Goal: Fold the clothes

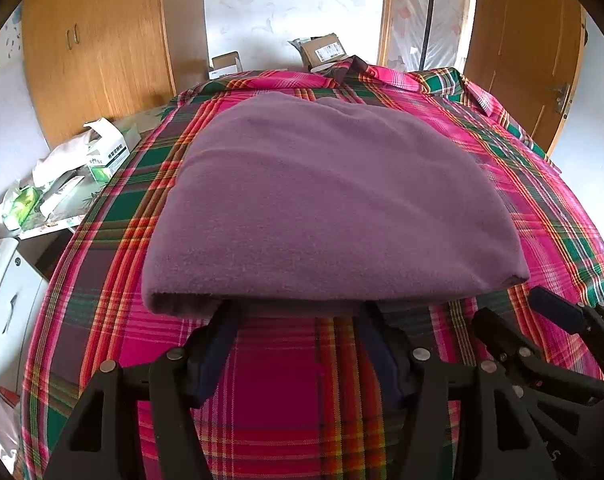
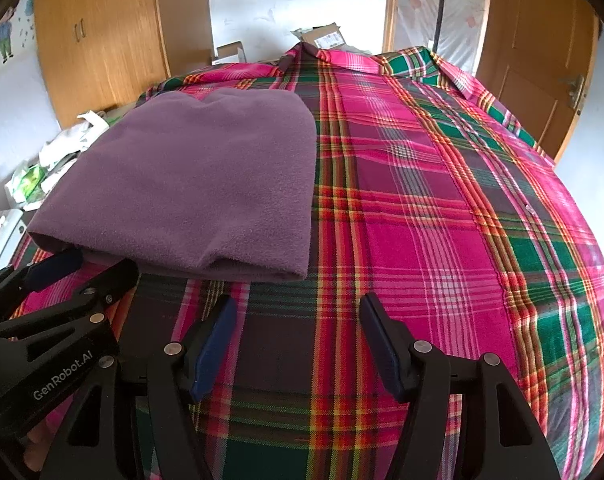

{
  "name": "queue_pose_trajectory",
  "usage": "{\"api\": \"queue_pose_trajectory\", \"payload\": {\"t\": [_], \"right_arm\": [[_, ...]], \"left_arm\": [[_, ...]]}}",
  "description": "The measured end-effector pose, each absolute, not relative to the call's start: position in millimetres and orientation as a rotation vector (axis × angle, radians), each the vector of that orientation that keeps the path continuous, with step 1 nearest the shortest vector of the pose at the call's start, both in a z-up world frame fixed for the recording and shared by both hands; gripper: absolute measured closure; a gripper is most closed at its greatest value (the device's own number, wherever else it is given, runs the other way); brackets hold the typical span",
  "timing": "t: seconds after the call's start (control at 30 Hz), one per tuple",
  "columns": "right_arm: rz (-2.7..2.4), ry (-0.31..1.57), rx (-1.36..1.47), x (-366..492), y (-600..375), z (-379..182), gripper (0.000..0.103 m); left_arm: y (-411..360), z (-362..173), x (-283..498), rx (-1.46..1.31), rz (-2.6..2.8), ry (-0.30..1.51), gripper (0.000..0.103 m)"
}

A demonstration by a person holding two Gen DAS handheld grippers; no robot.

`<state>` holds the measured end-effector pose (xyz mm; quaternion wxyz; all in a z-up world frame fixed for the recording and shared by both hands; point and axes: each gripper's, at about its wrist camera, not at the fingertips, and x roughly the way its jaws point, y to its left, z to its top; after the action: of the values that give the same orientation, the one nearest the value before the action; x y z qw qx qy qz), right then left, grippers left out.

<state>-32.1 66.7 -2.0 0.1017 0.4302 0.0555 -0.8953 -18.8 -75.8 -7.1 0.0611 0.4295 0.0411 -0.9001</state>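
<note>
Left wrist view: spread fingers (image 1: 298, 312) under purple garment (image 1: 333, 200); right's (image 2: 298, 312) apart, clear.

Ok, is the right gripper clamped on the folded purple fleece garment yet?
No, the right gripper stands open over the pink plaid bedsheet, short of the folded purple fleece garment, nothing between its fingers.

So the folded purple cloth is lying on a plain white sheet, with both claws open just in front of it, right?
Not quite: the purple cloth lies on a pink, green and red plaid sheet, not a white one, as the right wrist view shows. Both the left claw and right claw are indeed open.
</note>
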Motion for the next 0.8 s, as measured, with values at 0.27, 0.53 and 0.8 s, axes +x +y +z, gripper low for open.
{"api": "queue_pose_trajectory", "payload": {"t": [0.27, 0.53, 0.8], "right_arm": [[-2.644, 0.164, 1.270, -32.3, 67.2, -2.0, 0.037], [-2.644, 0.165, 1.270, -31.8, 67.4, -1.8, 0.037], [-2.644, 0.166, 1.269, -31.9, 67.1, -1.9, 0.037]], "left_arm": [[-75.3, -6.9, -19.3, 1.299, -2.720, 0.120, 0.040], [-74.8, -7.4, -19.0, 1.298, -2.719, 0.117, 0.040], [-75.3, -7.3, -18.7, 1.298, -2.719, 0.116, 0.040]]}}
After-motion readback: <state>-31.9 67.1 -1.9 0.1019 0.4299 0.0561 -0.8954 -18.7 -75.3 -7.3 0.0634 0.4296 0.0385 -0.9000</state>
